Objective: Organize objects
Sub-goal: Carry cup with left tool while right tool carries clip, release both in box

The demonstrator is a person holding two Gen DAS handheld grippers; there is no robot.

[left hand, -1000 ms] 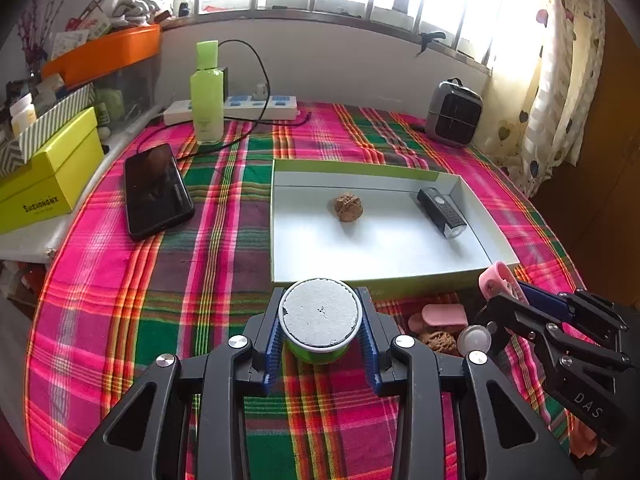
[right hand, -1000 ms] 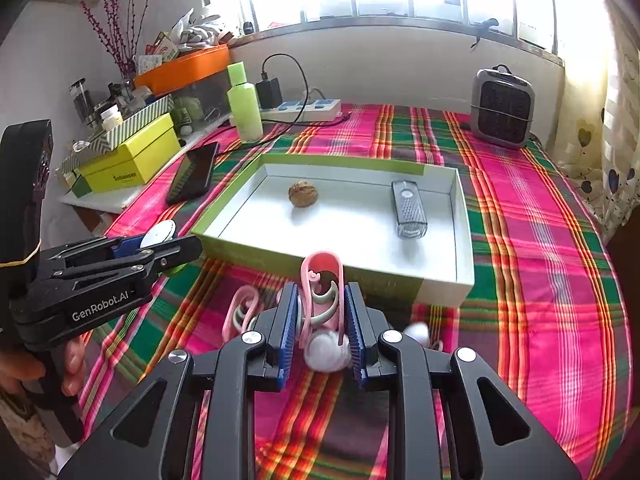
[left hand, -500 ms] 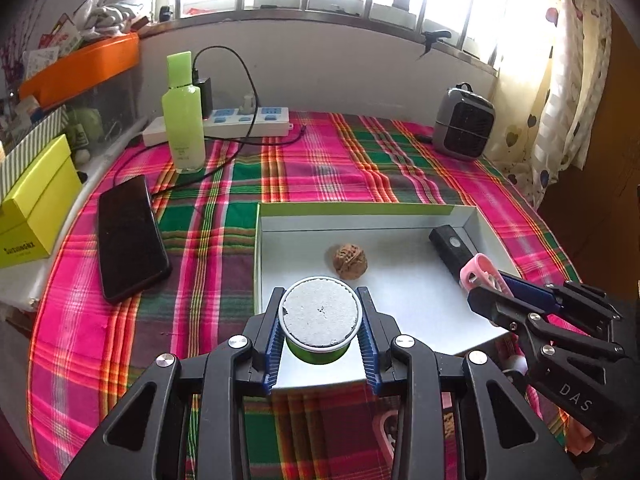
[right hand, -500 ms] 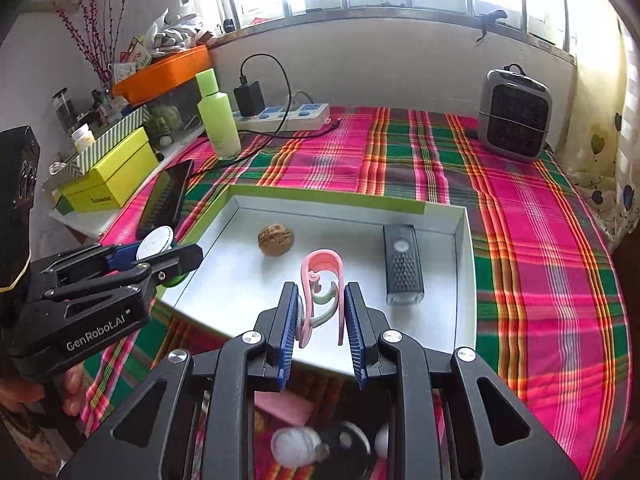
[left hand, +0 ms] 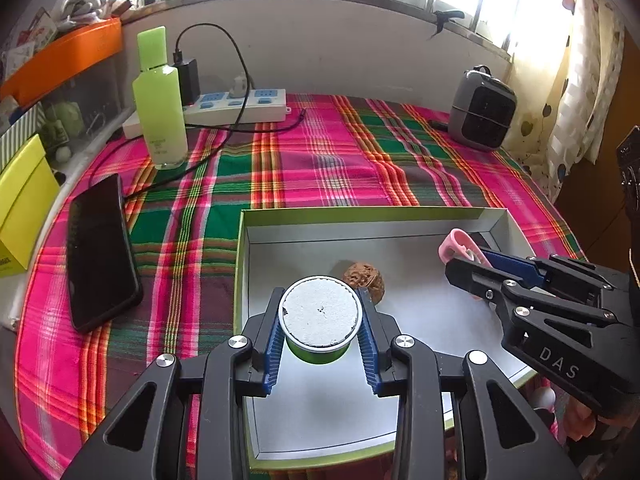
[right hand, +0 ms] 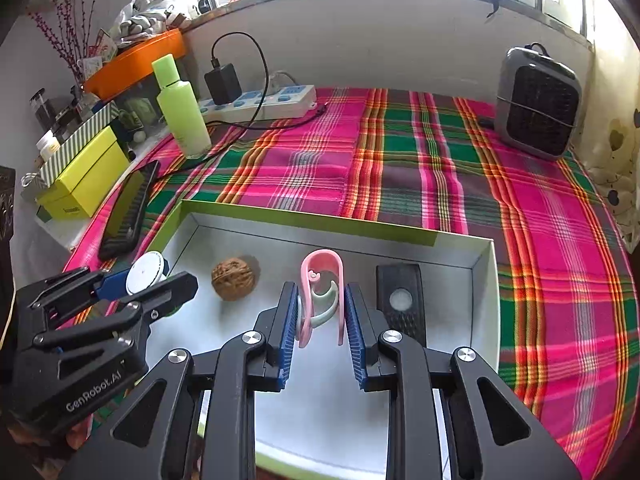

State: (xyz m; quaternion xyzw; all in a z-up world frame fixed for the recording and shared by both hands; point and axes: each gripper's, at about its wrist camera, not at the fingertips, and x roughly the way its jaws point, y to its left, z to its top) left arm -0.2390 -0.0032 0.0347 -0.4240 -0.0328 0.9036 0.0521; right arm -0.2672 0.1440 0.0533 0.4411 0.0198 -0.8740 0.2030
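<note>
Already above the white tray [left hand: 496, 222], the left gripper [left hand: 320, 344], fingers clamped on a small green cup [left hand: 319, 322], hangs just near of the walnut [left hand: 366, 278], while the right gripper [right hand: 320, 322] clamps a pink clip [right hand: 322, 292] between walnut and black remote [right hand: 402, 300].

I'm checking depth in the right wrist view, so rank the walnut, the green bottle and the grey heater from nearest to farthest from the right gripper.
1. Walnut: in the white tray, just left of the right gripper.
2. Green bottle: upright at the far left of the table, beside the power strip.
3. Grey heater: far right corner, by the wall. It looks about as far as the bottle, so that order is too close to call.
</note>
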